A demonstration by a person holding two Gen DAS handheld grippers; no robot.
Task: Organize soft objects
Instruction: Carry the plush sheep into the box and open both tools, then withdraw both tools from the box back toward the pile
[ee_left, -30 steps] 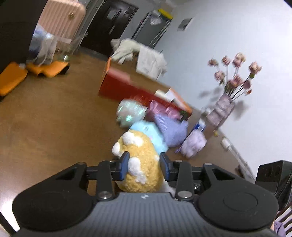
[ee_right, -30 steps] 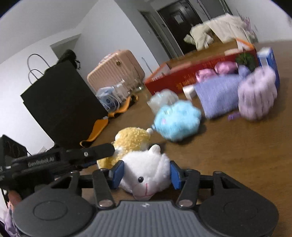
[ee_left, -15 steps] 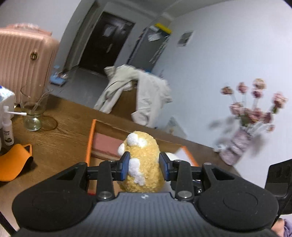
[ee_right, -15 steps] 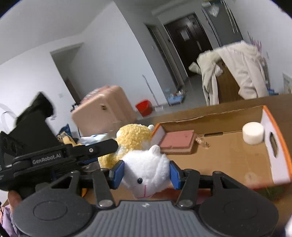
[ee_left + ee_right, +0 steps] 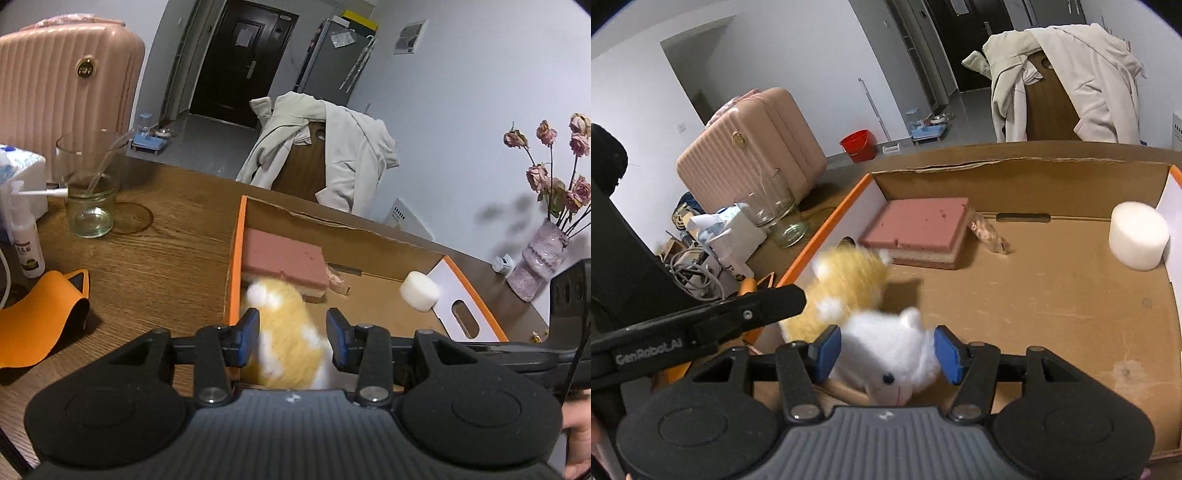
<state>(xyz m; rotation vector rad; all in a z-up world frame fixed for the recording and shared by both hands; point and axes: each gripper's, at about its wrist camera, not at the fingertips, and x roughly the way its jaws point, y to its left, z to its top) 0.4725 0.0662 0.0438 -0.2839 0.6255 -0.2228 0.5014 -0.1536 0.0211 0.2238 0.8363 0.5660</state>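
A yellow plush toy (image 5: 286,332) sits blurred between the spread fingers of my left gripper (image 5: 291,338), over the near left corner of the orange cardboard box (image 5: 232,266). It also shows in the right wrist view (image 5: 846,284). My right gripper (image 5: 888,352) is open around a white plush toy (image 5: 886,354), just above the box floor (image 5: 1052,295). The fingers stand slightly apart from both toys.
In the box lie a pink sponge block (image 5: 284,258) and a white foam cylinder (image 5: 419,295). On the table left of the box stand a glass jar (image 5: 90,195), a spray bottle (image 5: 26,240) and an orange cloth (image 5: 40,321). A flower vase (image 5: 541,258) stands at the right.
Both grippers moved over the box and lowered. Their fingers have spread, and the yellow and white toys are dropping out of the grip.
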